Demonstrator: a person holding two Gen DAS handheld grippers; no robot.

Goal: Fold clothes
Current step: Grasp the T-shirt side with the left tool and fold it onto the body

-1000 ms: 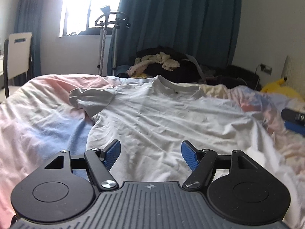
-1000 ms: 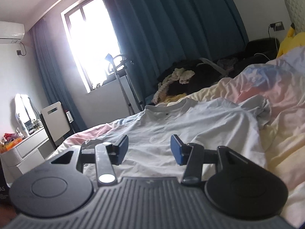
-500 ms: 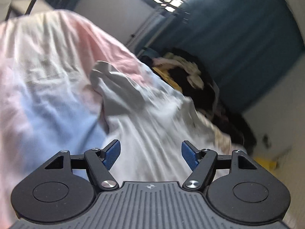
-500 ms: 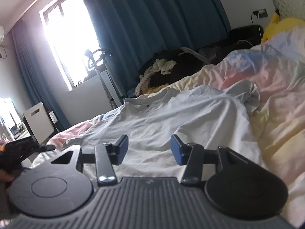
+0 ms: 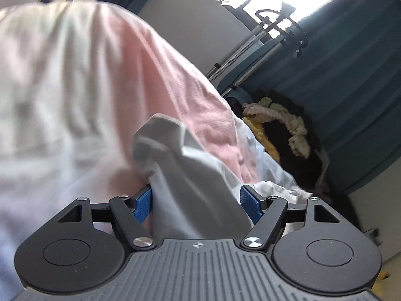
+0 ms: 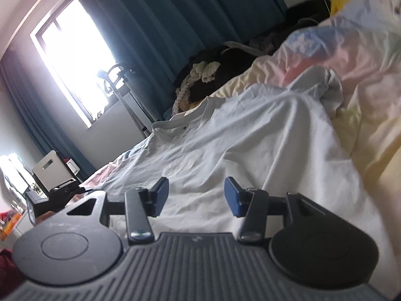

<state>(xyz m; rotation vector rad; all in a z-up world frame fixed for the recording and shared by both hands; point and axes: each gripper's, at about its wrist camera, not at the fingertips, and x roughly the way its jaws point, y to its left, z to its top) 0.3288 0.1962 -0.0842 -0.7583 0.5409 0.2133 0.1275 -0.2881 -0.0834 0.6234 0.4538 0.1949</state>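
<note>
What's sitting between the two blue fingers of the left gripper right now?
In the left wrist view, the white T-shirt's sleeve lies between the left gripper's open fingers, with the pink bedsheet beyond.

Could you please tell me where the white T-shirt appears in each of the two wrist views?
Left wrist: the T-shirt sleeve is at lower centre, running between the open left gripper fingers.
Right wrist: the T-shirt fills the centre, collar up left, beyond the open right gripper.
Shared landmark: the cream knit on the dark clothes pile.

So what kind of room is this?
Most likely a bedroom: a white T-shirt lies spread on a bed with a pastel cover, with dark blue curtains beside a window.
</note>
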